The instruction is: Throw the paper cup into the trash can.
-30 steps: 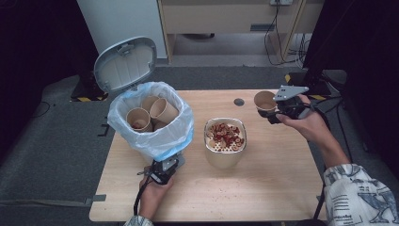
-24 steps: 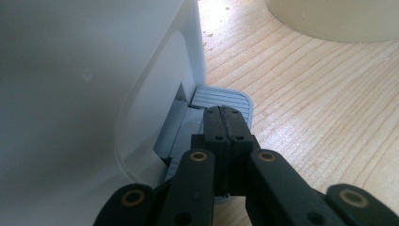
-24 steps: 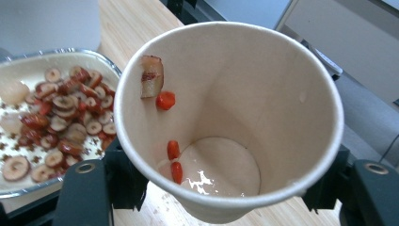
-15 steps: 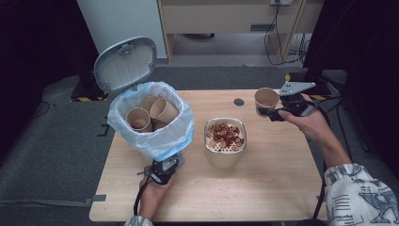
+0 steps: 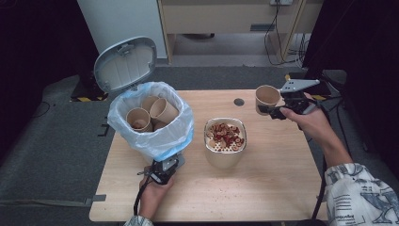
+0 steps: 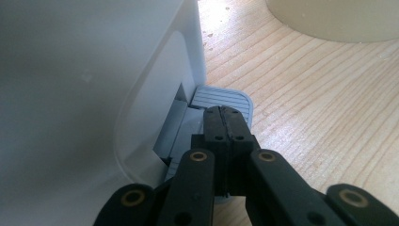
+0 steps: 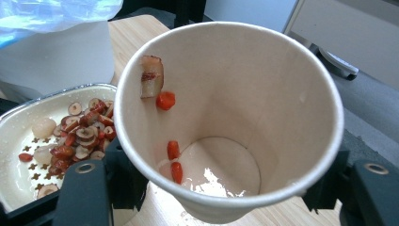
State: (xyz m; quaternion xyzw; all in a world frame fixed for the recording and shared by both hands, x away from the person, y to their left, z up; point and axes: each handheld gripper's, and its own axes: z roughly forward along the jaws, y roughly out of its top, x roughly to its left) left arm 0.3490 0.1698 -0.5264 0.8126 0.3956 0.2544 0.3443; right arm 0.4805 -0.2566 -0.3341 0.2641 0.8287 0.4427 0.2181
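1. Pressing my closed left gripper on the bin's pedal, at six o'clock of the bin.
2. At three o'clock of the strainer bowl, my right gripper clamps the paper cup, upright above the table.

left gripper shut; right gripper clamped

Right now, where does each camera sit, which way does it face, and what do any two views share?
High view: above the person's side, looking forward and down on the table; both forearms, left gripper, right gripper.
Left gripper view: rides the left gripper, looking along shut fingers pressing the bin pedal.
Right gripper view: rides the right gripper, looking into the held cup.
Shared: the sieve bowl and bin show in the high and right gripper views.
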